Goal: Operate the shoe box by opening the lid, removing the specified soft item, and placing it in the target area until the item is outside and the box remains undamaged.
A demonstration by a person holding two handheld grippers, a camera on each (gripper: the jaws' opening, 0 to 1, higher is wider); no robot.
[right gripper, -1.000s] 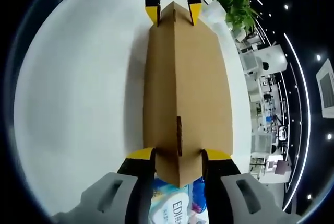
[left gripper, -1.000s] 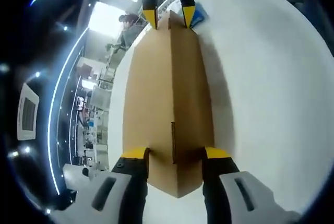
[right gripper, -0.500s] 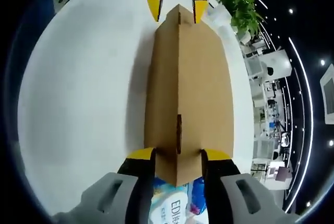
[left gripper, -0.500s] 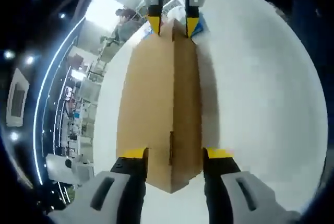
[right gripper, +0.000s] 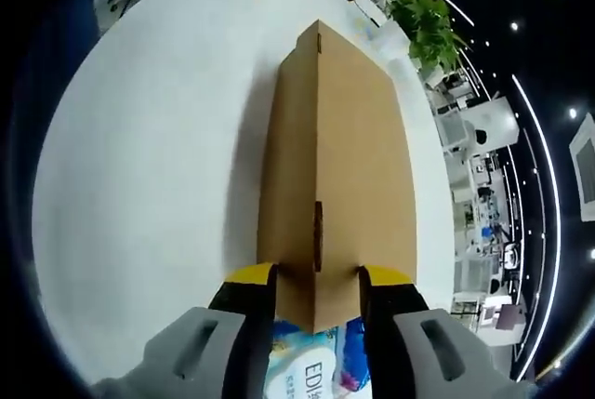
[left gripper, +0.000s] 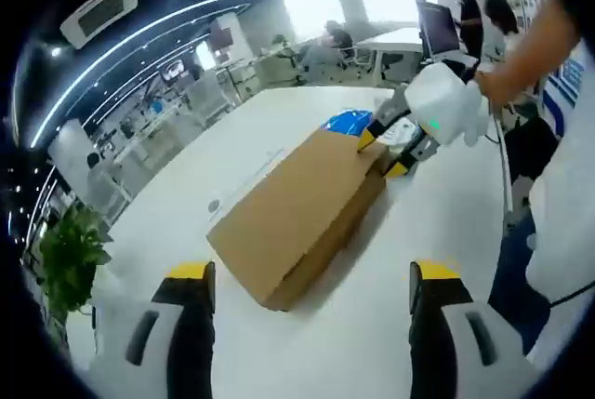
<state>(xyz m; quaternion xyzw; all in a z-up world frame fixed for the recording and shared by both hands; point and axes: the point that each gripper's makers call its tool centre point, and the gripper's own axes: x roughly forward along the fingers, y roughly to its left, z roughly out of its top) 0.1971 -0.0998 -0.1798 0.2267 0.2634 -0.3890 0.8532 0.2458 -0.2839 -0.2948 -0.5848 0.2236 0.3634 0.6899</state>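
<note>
The shoe box point(left gripper: 297, 213) lies closed on the white surface point(left gripper: 390, 325), a long brown cardboard box with its lid down. In the left gripper view, the left hand-held gripper point(left gripper: 311, 278) hangs released, its two jaws spread wide and apart from the box, with the near corner of the box between and ahead of them. At the far end of the box the right hand-held gripper point(left gripper: 383, 153) has its yellow-tipped jaws on either side of the end corner. The right gripper view shows this from close: the right hand-held gripper point(right gripper: 316, 276) sits with one jaw on each side of the box end point(right gripper: 318, 269), seemingly clenched on it, although real pressing contact cannot be fully confirmed. Under this end lies a soft blue and white packet point(right gripper: 311, 366) with printed letters, just beside the box on the surface. The cardboard looks light and fairly stiff, but its thin walls would probably dent if squeezed hard, so a gentle hold at the lid edge near an end seems wise. The soft item inside is hidden; it will likely yield easily and could be pinched at a fold.
</note>
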